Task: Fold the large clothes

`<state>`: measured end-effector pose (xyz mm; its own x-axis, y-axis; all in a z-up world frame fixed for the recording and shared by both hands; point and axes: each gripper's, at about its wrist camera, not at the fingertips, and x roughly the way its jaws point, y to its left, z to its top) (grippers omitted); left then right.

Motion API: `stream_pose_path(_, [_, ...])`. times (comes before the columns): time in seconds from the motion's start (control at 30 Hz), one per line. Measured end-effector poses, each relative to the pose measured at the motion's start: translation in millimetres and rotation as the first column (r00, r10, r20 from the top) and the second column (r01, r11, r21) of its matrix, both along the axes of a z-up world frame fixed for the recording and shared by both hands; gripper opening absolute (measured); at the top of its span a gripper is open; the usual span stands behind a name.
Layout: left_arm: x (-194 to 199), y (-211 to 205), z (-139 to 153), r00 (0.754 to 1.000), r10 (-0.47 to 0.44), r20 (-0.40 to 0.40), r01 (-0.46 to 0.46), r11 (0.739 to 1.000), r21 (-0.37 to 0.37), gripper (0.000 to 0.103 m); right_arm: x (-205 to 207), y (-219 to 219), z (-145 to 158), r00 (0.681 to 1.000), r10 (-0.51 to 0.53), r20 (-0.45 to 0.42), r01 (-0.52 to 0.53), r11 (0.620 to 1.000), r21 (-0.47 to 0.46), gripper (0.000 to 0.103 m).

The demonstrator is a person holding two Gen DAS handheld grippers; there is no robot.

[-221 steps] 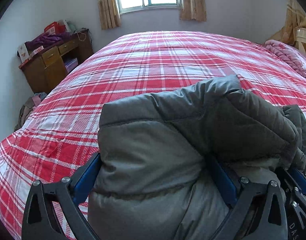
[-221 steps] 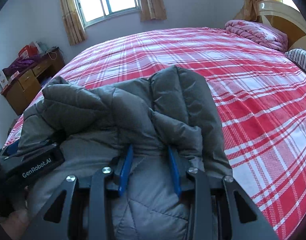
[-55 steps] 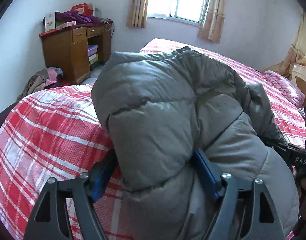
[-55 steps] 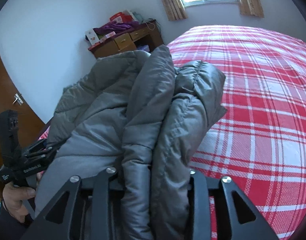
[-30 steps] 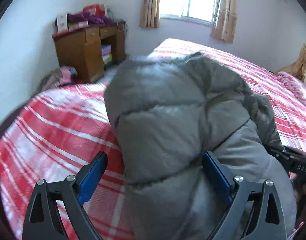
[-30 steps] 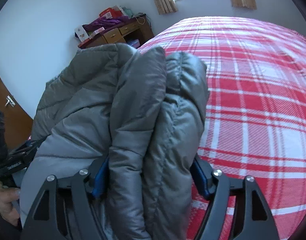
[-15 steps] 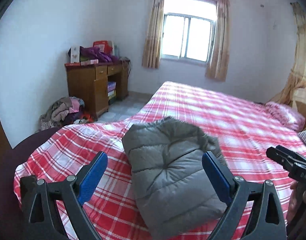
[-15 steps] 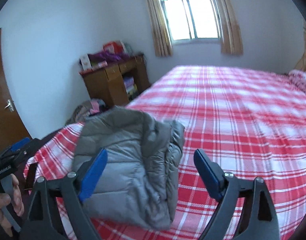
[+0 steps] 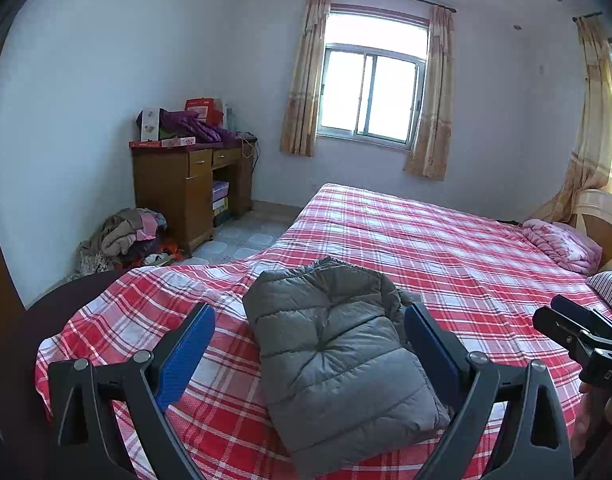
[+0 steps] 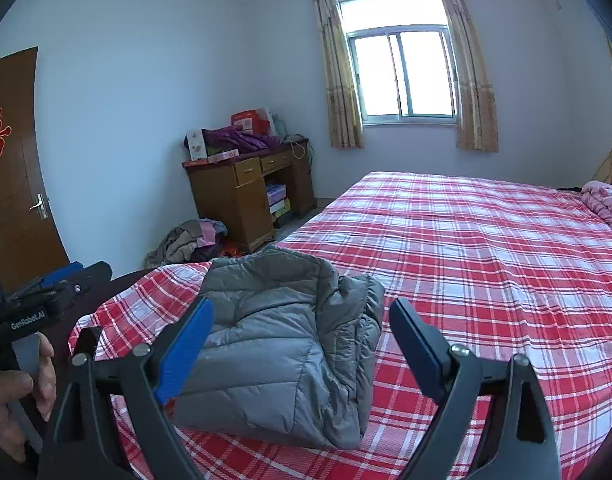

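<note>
— Right wrist view: what can be read?

— "GenRobot.AI" in white on the black body of the left gripper (image 10: 62,280), at the frame's left edge. A red paper character hangs on the brown door (image 10: 14,184). In the left wrist view, the right gripper (image 9: 578,328) shows the letters "DAS", cut off by the frame's edge.

— How are the hands set?

— A hand (image 10: 14,392) wraps the left gripper's handle, thumb and fingers curled round it. Both grippers are held above the near corner of the bed (image 10: 486,260), pointing slightly down across it. The right gripper (image 10: 302,344) has its blue pads spread wide, nothing between them; the left gripper (image 9: 310,344) likewise stands apart, clear of the cloth.

— And the jacket?

— A grey quilted jacket (image 10: 282,344), folded into a thick, roughly rectangular bundle, lies on the red plaid cover at the bed's near corner, touched by neither gripper. Its top face is smooth and puffed; layered folds show along its right edge. A wooden desk (image 9: 190,188) stands by the far wall, well apart.
</note>
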<state>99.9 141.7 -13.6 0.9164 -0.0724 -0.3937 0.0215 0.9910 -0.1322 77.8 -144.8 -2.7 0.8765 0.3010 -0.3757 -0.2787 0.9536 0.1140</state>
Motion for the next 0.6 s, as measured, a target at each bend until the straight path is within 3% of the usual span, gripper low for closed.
stream_pose_path(0.6, [0.8,-0.3,-4.0,1.0,0.003,-0.007,-0.003,1.0,-0.002,0.096,-4.9,2.8,-3.0,1.0,0.015,-0.003,-0.015,1.0,0.006,0.092])
